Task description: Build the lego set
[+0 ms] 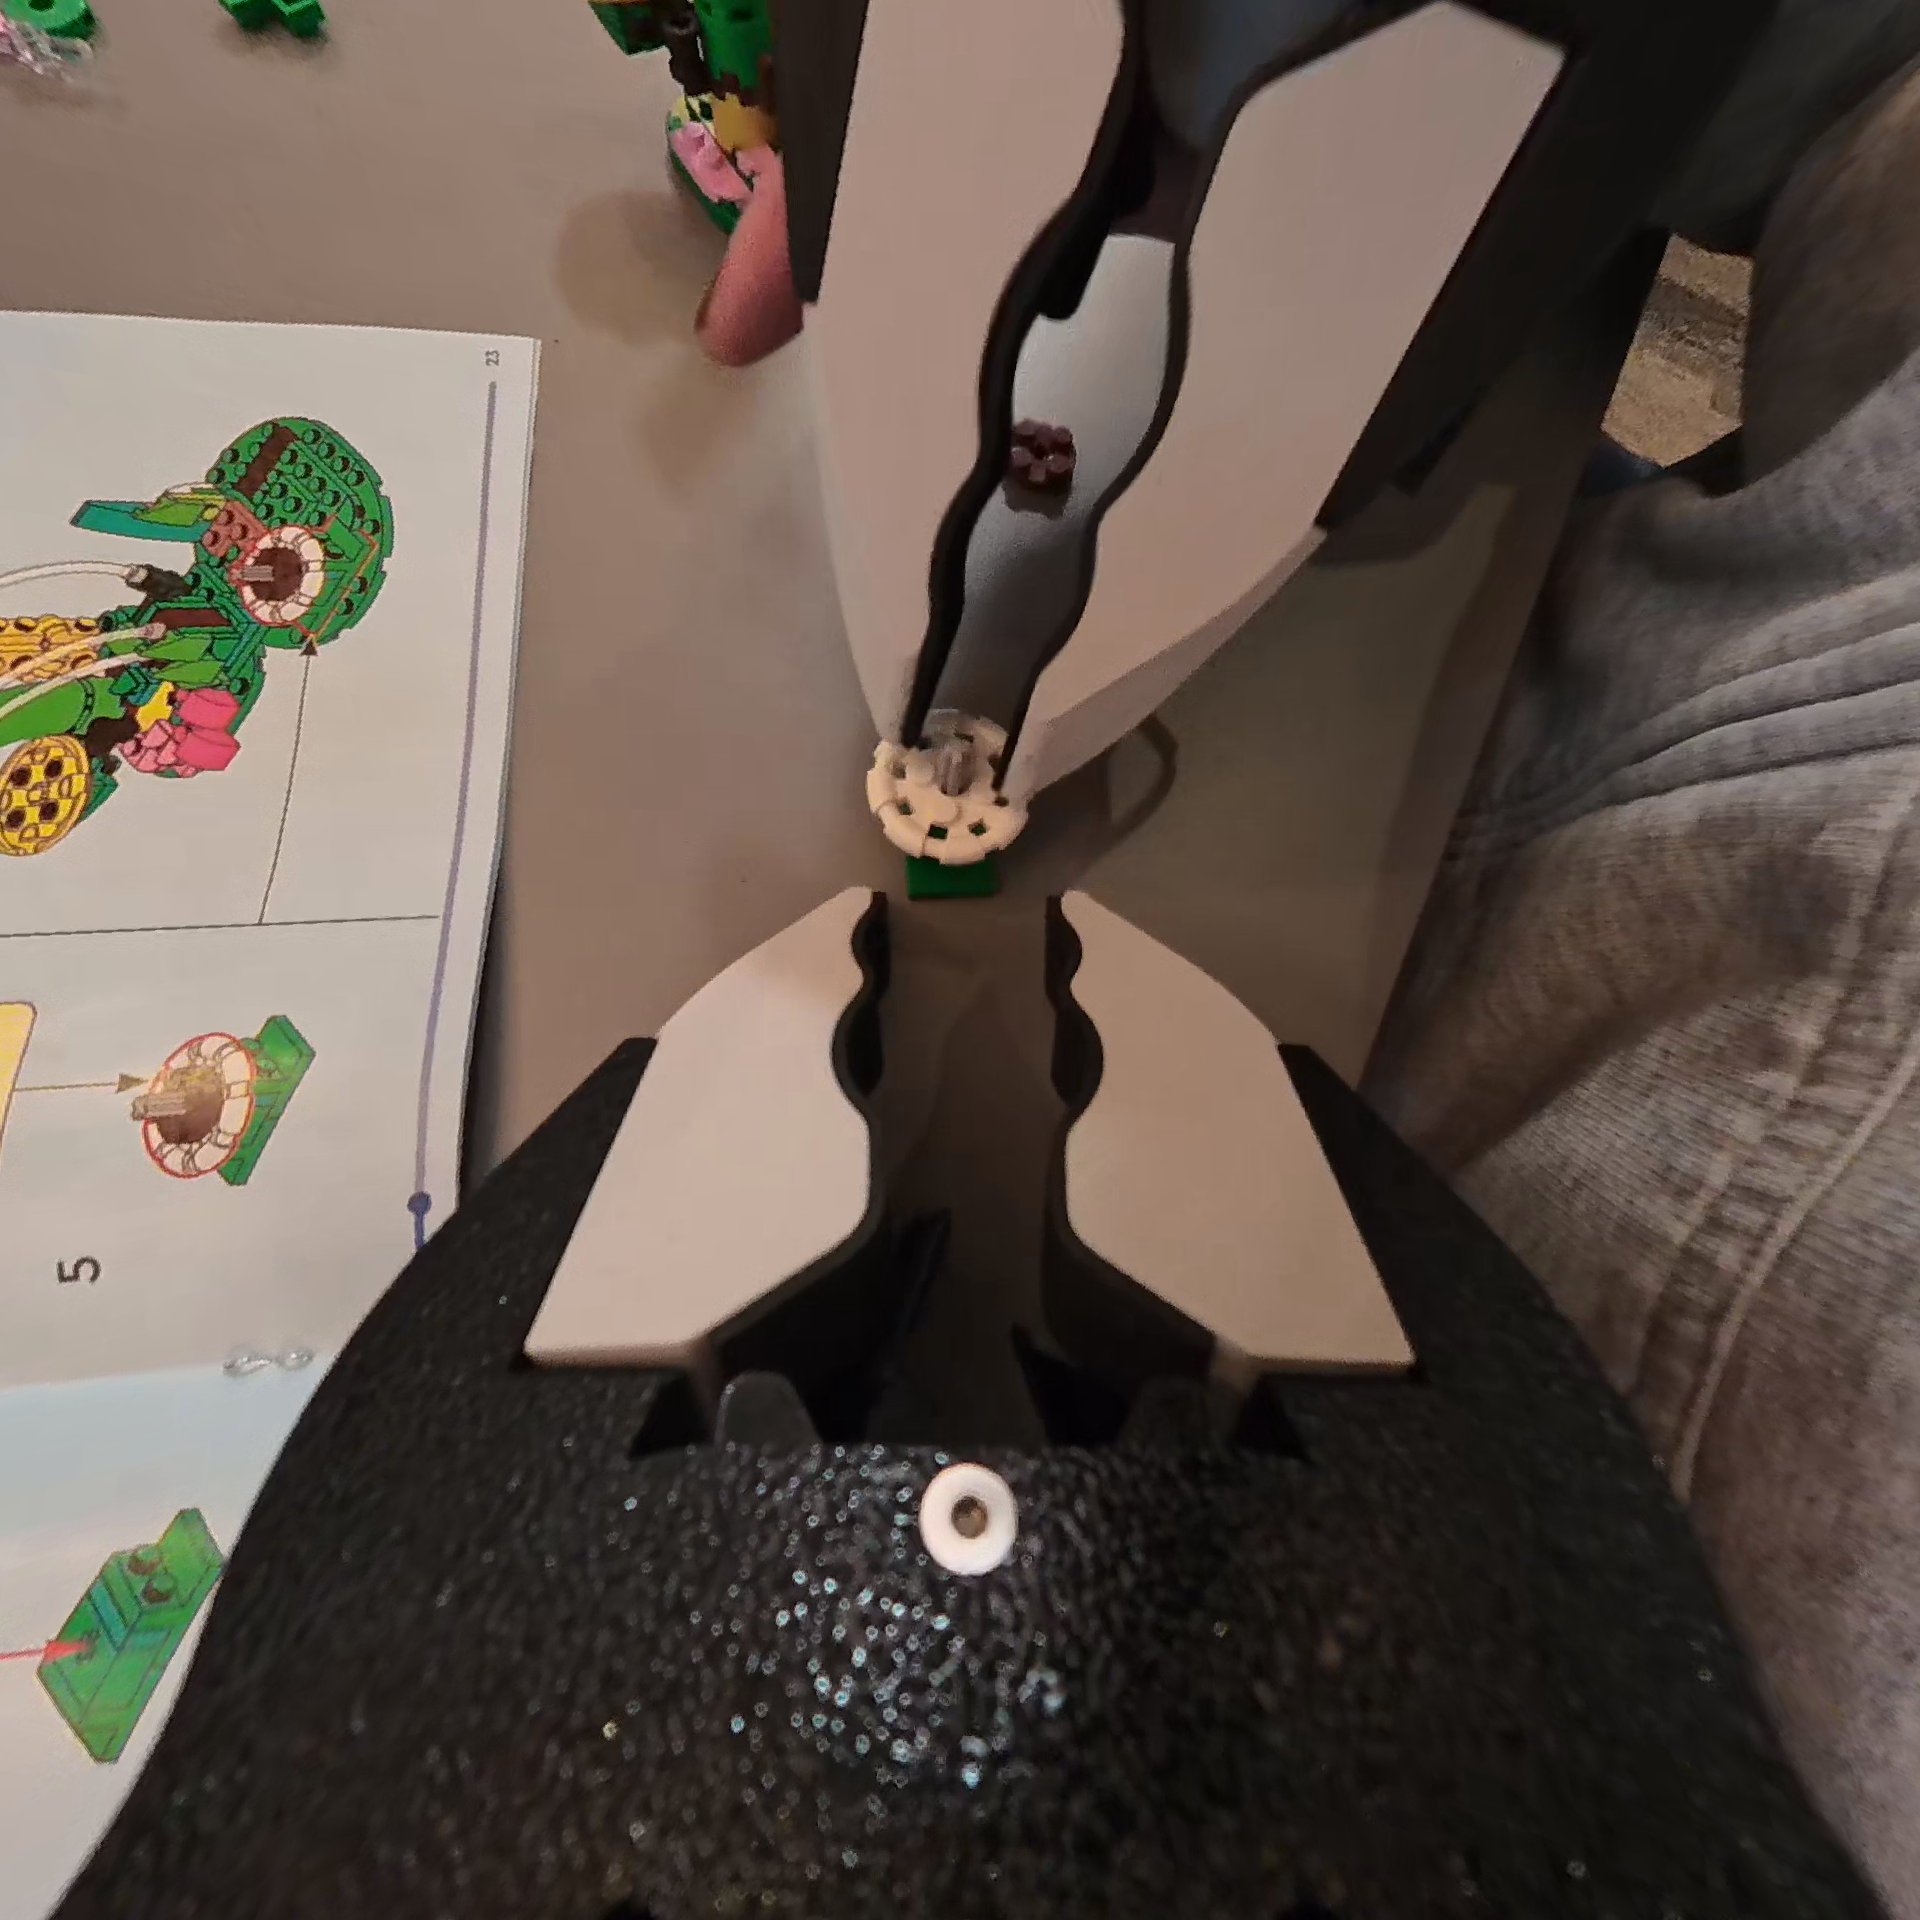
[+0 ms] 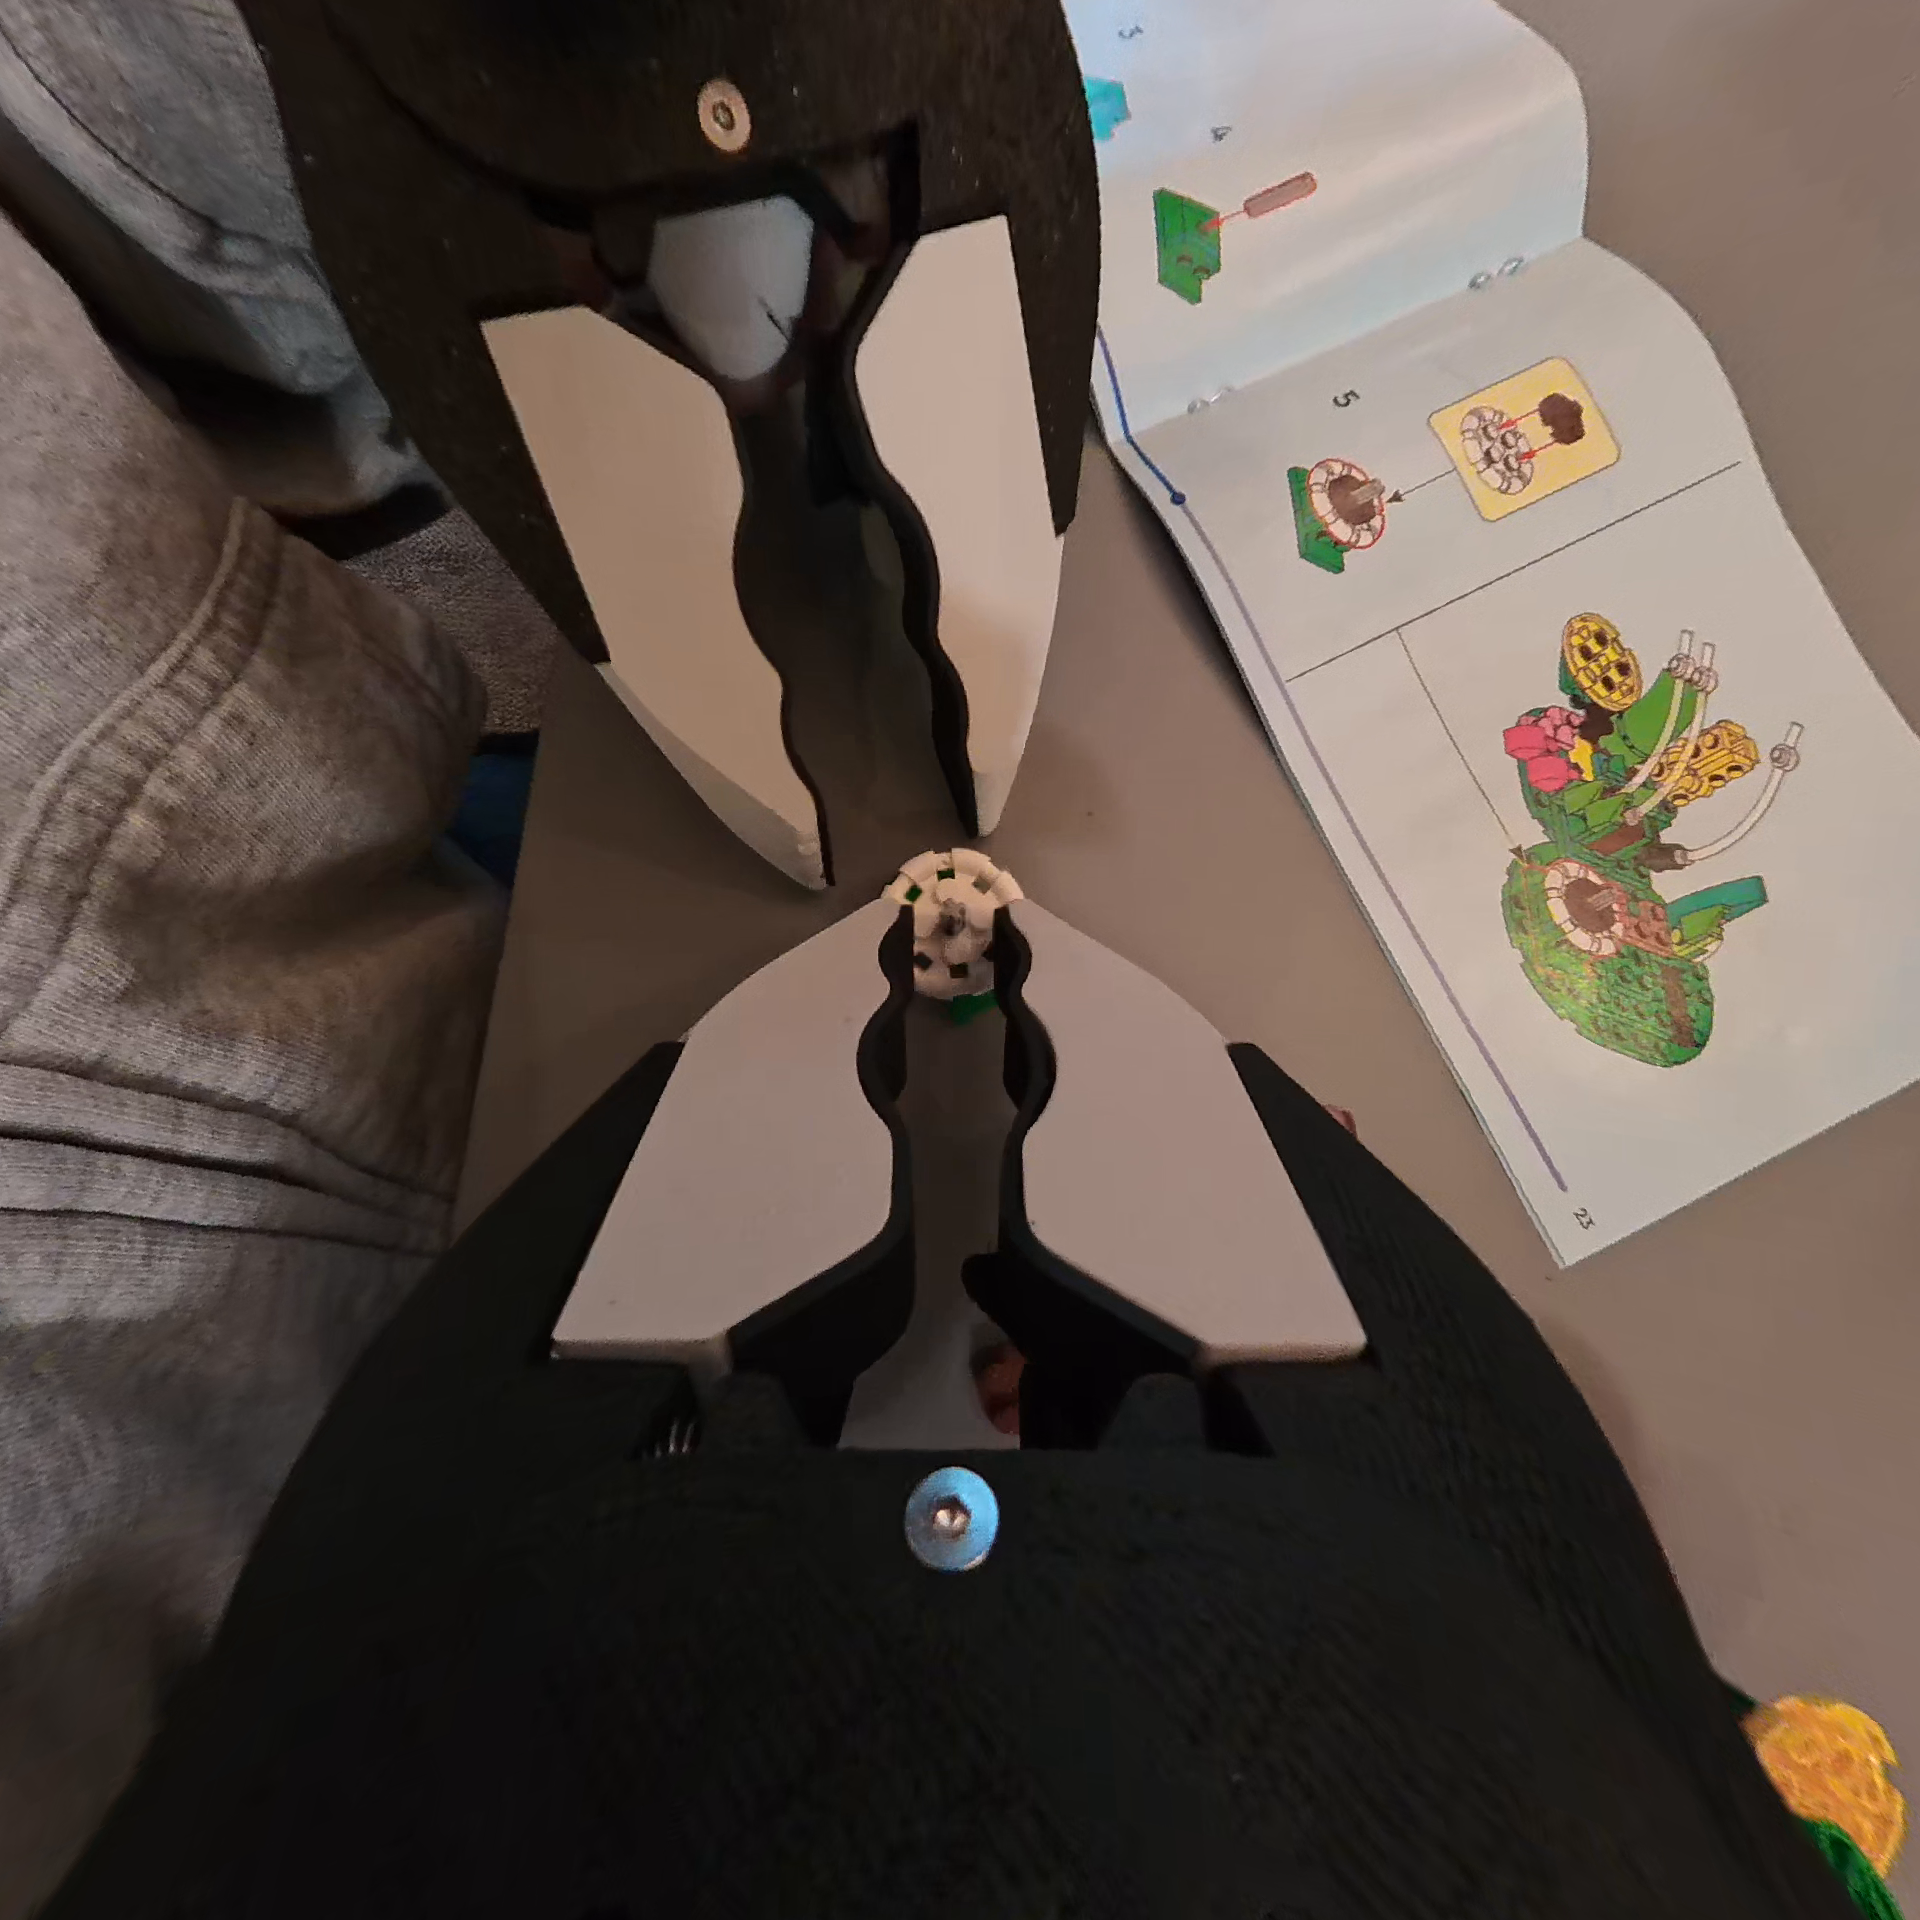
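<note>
At the far left of the left wrist view we see an open instruction booklet [image 1: 260, 727] lying flat on the grey surface [image 1: 644, 540], its pages showing coloured building diagrams. Above it, near the top edge, a partly built green, pink and yellow brick model [image 1: 717, 125] stands on the surface. Moving toward the middle, our left gripper [image 1: 966, 914] has its jaws apart with nothing between them; its fingertips stop just short of a small green brick [image 1: 951, 876]. On top of that brick sits a white round flower piece [image 1: 945, 800], and our right gripper [image 2: 954, 940], reaching in from the opposite side, is closed on this white piece, its dark pads pressed against both sides. A small dark brown piece [image 1: 1042, 452] lies on the surface beyond, seen between the right gripper's fingers. At the far right, a grey sweatshirt sleeve [image 1: 1714, 935] fills the edge.
</note>
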### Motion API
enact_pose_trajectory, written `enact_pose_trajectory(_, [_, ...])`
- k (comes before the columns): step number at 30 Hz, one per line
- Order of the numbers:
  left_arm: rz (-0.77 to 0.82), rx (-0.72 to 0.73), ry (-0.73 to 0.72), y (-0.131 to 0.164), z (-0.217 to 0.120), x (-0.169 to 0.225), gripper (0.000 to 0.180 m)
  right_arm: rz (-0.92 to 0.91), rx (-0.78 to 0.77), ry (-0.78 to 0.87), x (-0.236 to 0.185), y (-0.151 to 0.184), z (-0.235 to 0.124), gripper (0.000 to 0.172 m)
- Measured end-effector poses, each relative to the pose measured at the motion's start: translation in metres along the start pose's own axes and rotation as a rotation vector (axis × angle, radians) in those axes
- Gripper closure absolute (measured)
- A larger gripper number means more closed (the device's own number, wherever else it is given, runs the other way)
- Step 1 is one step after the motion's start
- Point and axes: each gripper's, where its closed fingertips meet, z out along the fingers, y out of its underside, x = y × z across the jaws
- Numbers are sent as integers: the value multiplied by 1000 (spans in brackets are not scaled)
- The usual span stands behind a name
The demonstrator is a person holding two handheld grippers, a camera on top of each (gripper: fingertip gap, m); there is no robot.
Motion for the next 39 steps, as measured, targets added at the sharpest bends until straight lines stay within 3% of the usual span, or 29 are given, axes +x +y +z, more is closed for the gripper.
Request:
enact_pose_trajectory(13, [46,26,-41,-3,-2,-3,148,20,68,12,6,-4,-1,169])
enact_pose_trajectory(18, [229,127,-257,-22,-8,-20,146,135,138,-5,17,-12,-17,170])
enact_pose_trajectory(25, [605,258,-544,-47,-25,-23,152,205,199,-50,20,-22,-32,170])
enact_pose_trajectory(30, [758,287,-593,-51,-26,-14,160,265,222,-69,24,-25,-36,170])
enact_pose_trajectory(39, [860,304,-667,-55,-29,-12,175,340,267,-142,22,-34,-41,170])
